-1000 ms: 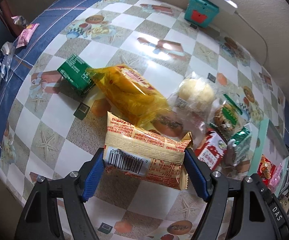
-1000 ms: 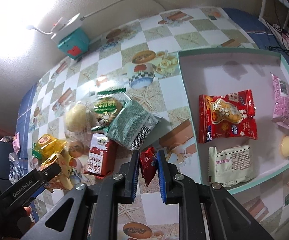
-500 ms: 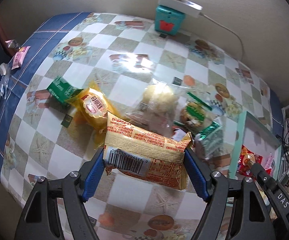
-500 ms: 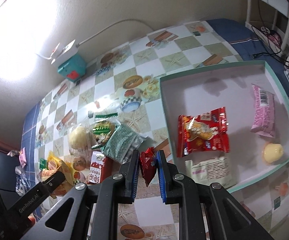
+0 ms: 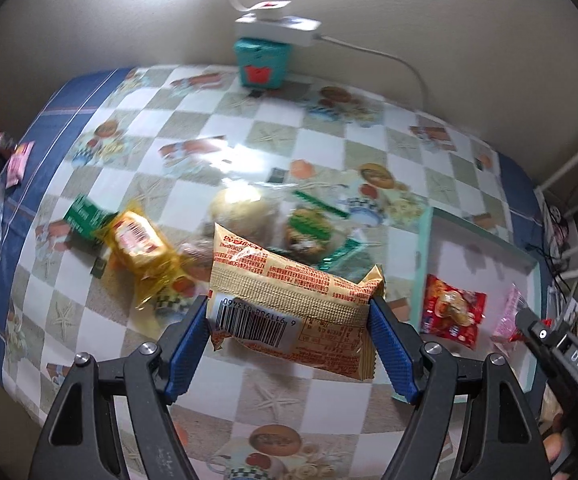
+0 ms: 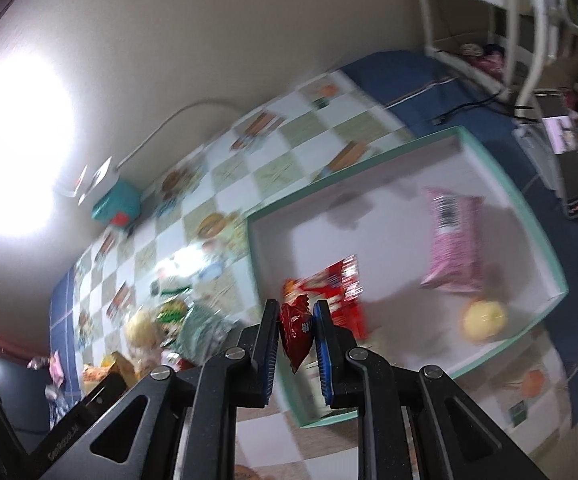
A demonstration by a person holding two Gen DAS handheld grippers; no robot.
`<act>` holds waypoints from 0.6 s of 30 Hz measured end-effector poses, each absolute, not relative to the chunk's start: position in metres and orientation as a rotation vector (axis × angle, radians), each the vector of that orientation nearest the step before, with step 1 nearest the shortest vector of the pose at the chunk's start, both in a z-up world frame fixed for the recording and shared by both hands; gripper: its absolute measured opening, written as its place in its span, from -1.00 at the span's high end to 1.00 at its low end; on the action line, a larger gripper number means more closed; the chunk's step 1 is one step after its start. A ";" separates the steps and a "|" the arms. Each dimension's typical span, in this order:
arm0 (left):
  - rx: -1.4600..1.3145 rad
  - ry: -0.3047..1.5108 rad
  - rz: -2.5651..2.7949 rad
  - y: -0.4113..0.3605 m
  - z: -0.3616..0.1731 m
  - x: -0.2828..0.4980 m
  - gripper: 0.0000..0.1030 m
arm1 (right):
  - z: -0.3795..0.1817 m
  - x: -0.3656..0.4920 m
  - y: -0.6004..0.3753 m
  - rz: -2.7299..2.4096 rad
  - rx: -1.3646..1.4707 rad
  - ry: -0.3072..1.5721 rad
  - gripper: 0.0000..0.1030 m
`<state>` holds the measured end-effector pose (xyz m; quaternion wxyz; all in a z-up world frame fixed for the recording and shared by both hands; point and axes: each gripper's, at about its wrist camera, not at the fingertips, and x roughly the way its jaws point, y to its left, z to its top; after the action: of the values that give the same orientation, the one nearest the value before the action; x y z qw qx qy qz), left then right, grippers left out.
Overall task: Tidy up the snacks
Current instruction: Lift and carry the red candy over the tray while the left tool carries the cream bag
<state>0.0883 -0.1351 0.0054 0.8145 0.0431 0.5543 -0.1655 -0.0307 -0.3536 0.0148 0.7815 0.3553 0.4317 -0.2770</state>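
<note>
While our left gripper clamps its blue pads on the two short ends of a tan and orange foil snack packet with a barcode, our right gripper is pinched tight on a small dark red crinkled sachet. Both packets hang clear of the tabletop.

Just beyond the right gripper lies a shallow rectangular box with a mint green rim and white floor. Inside it we see a red snack bag, a pink packet with a barcode and a round yellow jelly cup, each lying apart from the others.

Beside the box, loose snacks are heaped on the checkered plastic tablecloth: a yellow cellophane pack, a green carton, a pale round bun in clear wrap and blurred green wrappers. Farther back, a teal cube carrying a white power strip stands against the beige wall.
</note>
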 end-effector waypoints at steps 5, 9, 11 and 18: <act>0.144 1.152 -0.423 -0.165 0.011 0.069 -0.53 | 0.018 -0.054 -0.381 -0.672 0.793 0.902 0.64; 0.172 1.131 -0.484 -0.191 0.015 0.057 -0.53 | 0.018 -0.070 -0.401 -0.721 0.818 0.886 0.64; 0.184 1.111 -0.509 -0.201 0.018 0.053 -0.53 | 0.016 -0.077 -0.409 -0.747 0.824 0.883 0.64; 0.211 1.063 -0.561 -0.235 0.016 0.052 -0.53 | 0.008 -0.082 -0.422 -0.767 0.839 0.887 0.64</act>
<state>0.0516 -0.2352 0.0156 0.8196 0.0989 0.4990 -0.2635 -0.0817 -0.4223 0.0078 0.7512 0.3840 0.4060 -0.3512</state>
